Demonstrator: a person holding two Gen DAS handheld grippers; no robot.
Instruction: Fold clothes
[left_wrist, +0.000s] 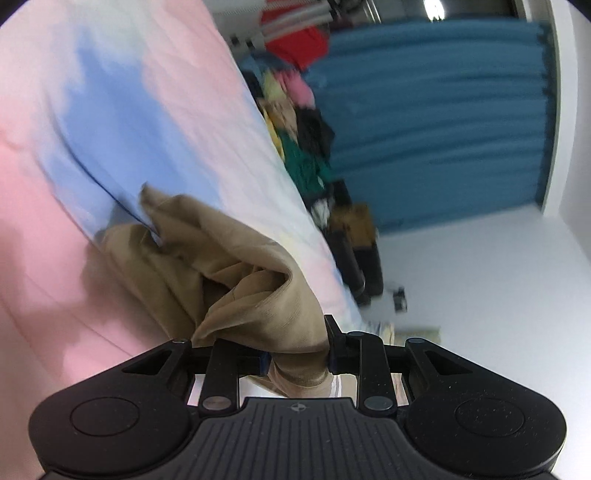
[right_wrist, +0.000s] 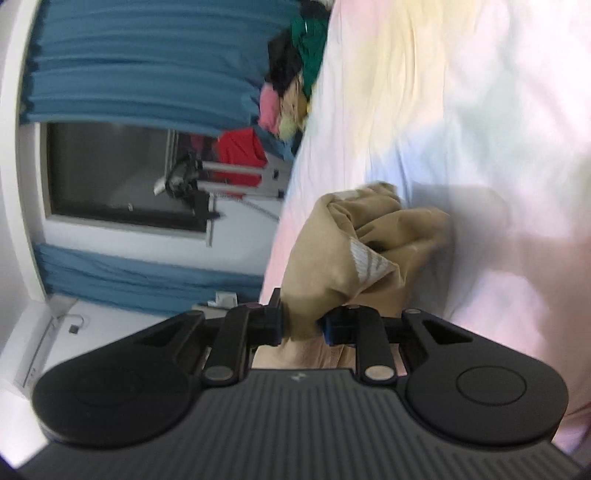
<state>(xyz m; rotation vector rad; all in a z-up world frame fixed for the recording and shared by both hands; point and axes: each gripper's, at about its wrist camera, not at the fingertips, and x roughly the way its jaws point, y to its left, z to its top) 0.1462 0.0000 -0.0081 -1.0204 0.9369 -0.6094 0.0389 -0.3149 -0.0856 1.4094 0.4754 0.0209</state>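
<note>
Tan garment (left_wrist: 236, 273) lies bunched on bed sheet (left_wrist: 110, 110), pastel pink/blue/white. Left gripper (left_wrist: 297, 354): jaws closed on a tan fold at garment's near edge. Right gripper (right_wrist: 303, 326): jaws likewise clamped on tan cloth (right_wrist: 343, 258). Clothes pile (left_wrist: 306, 147) sits beyond the garment, at sheet's far edge, w/ blue curtain (left_wrist: 436, 118) behind it.
</note>
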